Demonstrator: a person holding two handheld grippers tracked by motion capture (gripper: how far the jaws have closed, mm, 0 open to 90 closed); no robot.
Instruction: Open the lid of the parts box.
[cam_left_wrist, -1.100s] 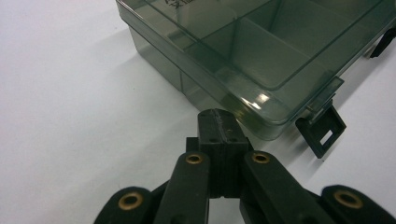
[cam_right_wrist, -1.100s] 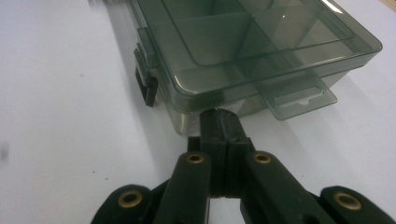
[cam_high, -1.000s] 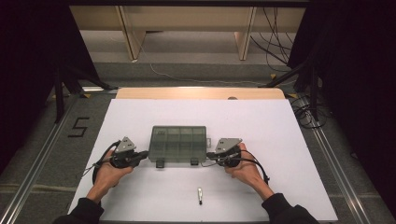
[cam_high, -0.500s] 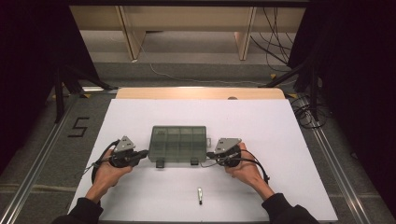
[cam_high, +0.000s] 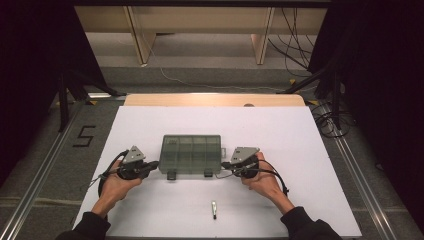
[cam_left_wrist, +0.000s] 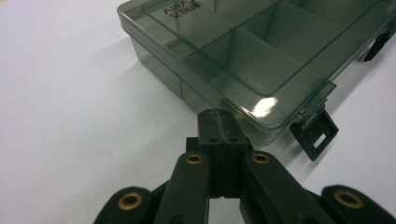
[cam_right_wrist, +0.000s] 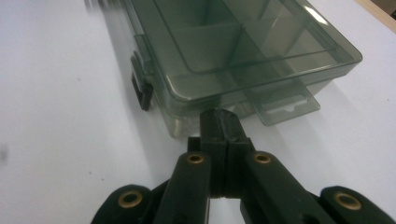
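Box (cam_left_wrist: 261, 56): smoky translucent plastic, smooth and glossy, with opaque black plastic latches (cam_left_wrist: 315, 133). Left gripper (cam_left_wrist: 218, 122) and right gripper (cam_right_wrist: 220, 122): matt black plastic with brass-coloured rivets. Table (cam_high: 300, 135): matt white sheet, bare wood along the far edge.

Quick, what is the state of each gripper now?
Left gripper: shut, empty, tips at the box corner.
Right gripper: shut, empty, tips at the box's other end.
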